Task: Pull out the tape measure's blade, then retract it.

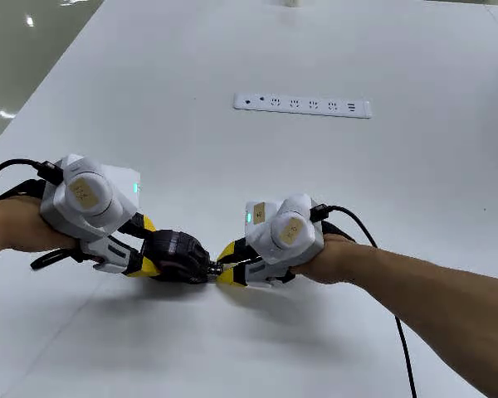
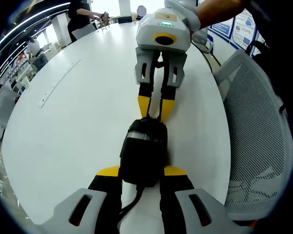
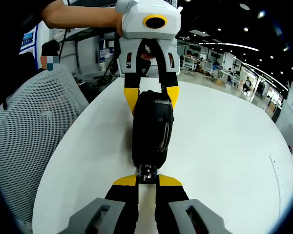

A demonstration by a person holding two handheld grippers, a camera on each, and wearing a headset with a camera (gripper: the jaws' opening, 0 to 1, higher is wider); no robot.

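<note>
At the far left of the head view a hand (image 1: 17,225) holds the left gripper (image 1: 152,246) low over the white table (image 1: 357,182). Its two yellow-tipped jaws are clamped on the sides of a black tape measure (image 1: 176,254), which sits between them and rests on the table. In the left gripper view the tape measure (image 2: 144,151) lies lengthwise between that gripper's jaws, a yellow tip pressed to each flank and its far end pointing straight ahead.

Just right of the case, the metal blade end (image 1: 213,269) sits at the case's mouth, with almost no blade drawn. The right gripper (image 1: 226,265) faces the left one head-on, its jaws nearly together and pinching that blade end. The right gripper view shows the blade end (image 3: 146,171) held between the two yellow tips, with the tape measure (image 3: 153,129) stretching away directly ahead to the left gripper (image 3: 151,97) beyond. A second hand (image 1: 332,259) grasps the right gripper from the right.

Well beyond both grippers, a white power strip (image 1: 303,104) lies flat on the table. A grey mesh chair (image 2: 254,122) stands beside the table's edge.
</note>
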